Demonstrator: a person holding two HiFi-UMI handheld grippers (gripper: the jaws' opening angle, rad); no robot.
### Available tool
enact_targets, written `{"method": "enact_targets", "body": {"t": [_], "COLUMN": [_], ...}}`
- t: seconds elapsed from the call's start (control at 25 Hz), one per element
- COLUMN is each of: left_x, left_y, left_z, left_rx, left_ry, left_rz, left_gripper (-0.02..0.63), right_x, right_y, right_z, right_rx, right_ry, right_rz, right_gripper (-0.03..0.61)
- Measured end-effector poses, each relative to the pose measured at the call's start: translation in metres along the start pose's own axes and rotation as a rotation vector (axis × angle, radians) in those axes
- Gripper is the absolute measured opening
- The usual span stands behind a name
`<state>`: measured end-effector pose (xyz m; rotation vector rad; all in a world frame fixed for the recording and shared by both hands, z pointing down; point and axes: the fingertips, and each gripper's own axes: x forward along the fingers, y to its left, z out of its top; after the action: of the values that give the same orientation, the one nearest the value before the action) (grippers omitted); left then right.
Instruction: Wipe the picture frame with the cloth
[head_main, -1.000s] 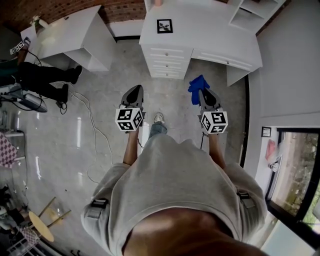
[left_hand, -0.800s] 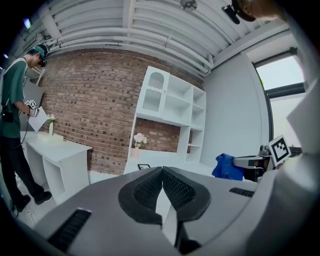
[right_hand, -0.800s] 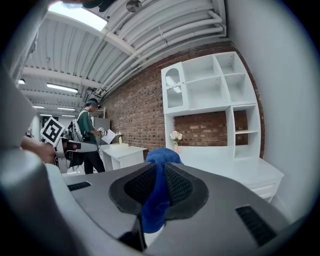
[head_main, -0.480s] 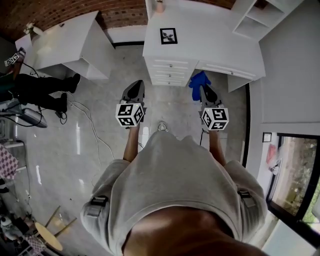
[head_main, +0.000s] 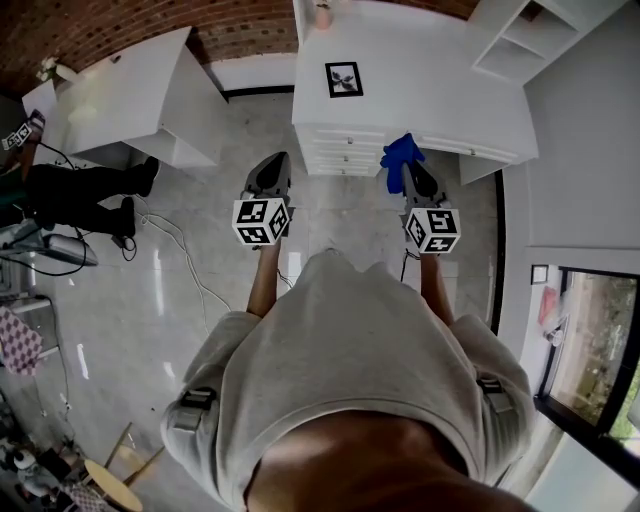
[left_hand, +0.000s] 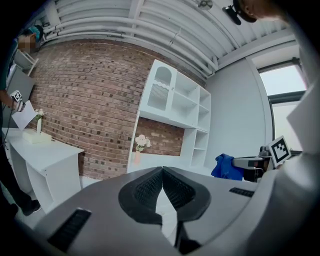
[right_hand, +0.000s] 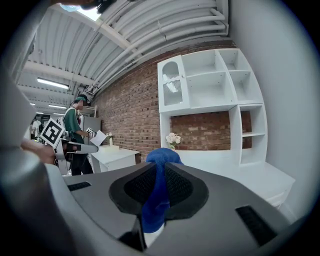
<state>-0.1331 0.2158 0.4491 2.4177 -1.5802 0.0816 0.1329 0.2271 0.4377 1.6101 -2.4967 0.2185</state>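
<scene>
Right gripper (right_hand: 160, 170) pinches crumpled blue cloth (head_main: 398, 158). Small black picture frame (head_main: 343, 80) lies upper centre, well apart from it. Left gripper (left_hand: 162, 172) pressed together, empty.

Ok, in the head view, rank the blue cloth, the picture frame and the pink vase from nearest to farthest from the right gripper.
1. Nearest, the blue cloth: clamped between the jaws of the right gripper.
2. Next, the picture frame: on the white desk, ahead and to the left.
3. Farthest, the pink vase: at the desk's back edge.
</scene>
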Motion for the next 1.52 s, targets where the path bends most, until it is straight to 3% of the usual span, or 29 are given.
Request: {"method": "enact_targets", "body": {"t": [0.28, 1.0, 1.52], "left_x": [0.015, 0.025, 0.106], "left_y": [0.024, 0.035, 0.056], "left_z": [0.002, -0.013, 0.008], "left_rx": [-0.008, -0.021, 0.010], "left_ry": [0.002, 0.039, 0.038], "left_rz": [-0.011, -0.009, -0.015], "left_gripper": [0.015, 0.015, 0.015], "right_x": [0.021, 0.036, 0.107], "right_y": [0.002, 0.000, -0.040], "right_z": [0.000, -0.015, -0.009], "right_rx": [0.004, 0.019, 0.043], "right_ry": [0.007, 0.040, 0.037], "right_rz": [-0.027, -0.024, -0.011], "right_gripper": [0.066, 0.065, 0.065]}}
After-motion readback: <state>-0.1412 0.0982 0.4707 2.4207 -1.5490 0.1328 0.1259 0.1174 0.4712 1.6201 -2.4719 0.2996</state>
